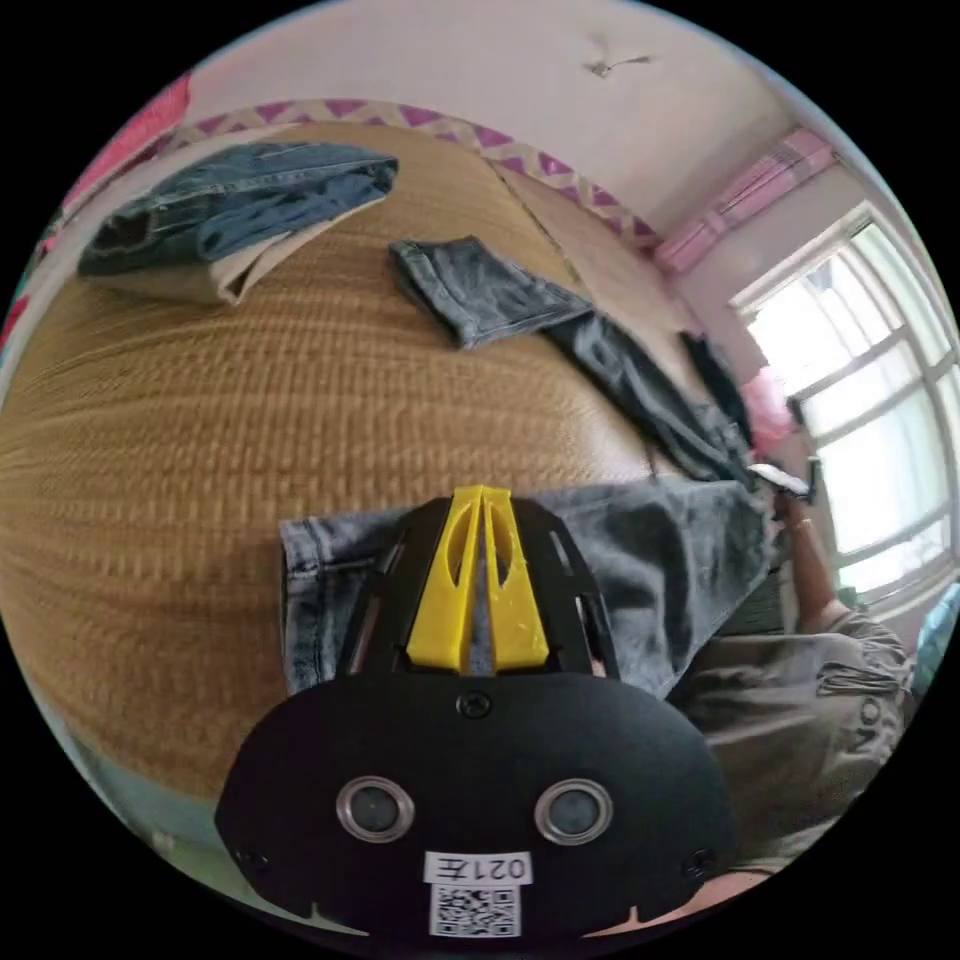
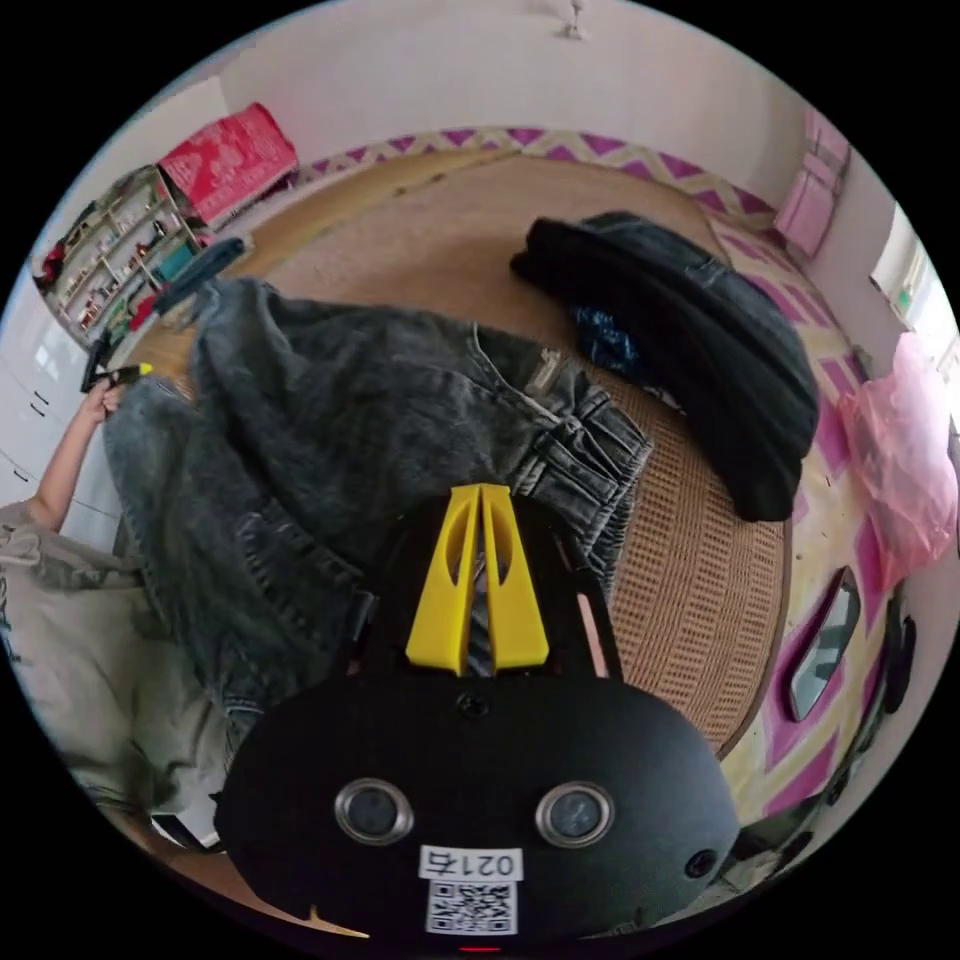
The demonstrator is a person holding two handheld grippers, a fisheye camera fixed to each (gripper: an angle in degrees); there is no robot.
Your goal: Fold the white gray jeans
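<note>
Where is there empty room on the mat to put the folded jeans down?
The mat is bare between the folded pile and the gray jeans being held. Toward the window it is crowded with dark jeans.

Left gripper point(image 1: 482, 500), lower centre of the left gripper view: yellow jaws closed together, grey denim pinched between them. Right gripper point(image 2: 482, 497), lower centre of the right gripper view: jaws likewise closed, a strip of denim caught between. In the right gripper view the left gripper point(image 2: 128, 372) shows at the far left edge, held in a hand point(image 2: 100, 398), forearm running down to the torso.
</note>
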